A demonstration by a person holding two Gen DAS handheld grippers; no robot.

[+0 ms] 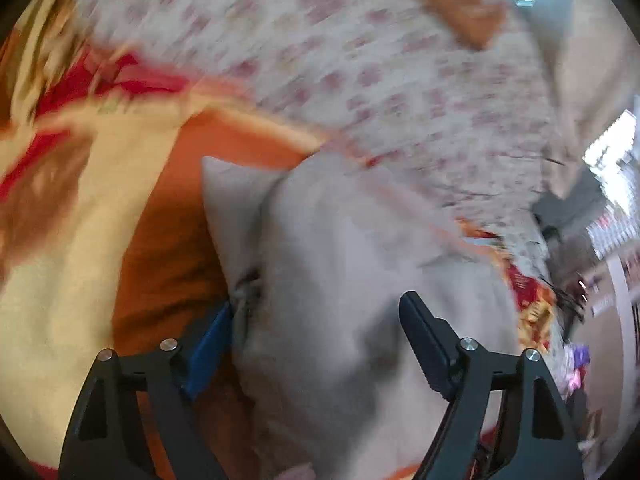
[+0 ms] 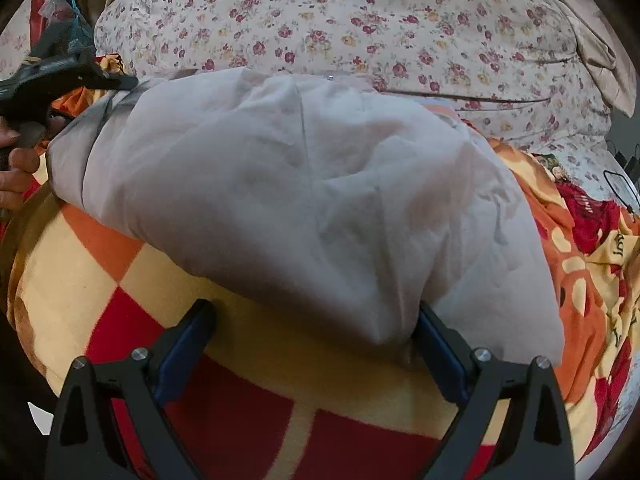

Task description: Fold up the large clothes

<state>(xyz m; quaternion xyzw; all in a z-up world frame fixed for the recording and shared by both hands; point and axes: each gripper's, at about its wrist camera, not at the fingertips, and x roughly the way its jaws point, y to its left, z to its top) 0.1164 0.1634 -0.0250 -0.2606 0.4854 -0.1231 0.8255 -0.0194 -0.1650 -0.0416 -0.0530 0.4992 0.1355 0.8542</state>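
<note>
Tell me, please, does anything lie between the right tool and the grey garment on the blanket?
Nothing visible does. The right tool stands open at the near edge of the grey garment, with only bare checked blanket between its fingers.

We see a pale grey garment [image 2: 304, 184] of soft, matt, faintly creased cloth lying on a fuzzy fleece blanket [image 2: 248, 364] in red, orange and cream checks, beside a floral cotton quilt [image 2: 360, 20], framed by each gripper's matt black plastic and bright metal pins.
</note>
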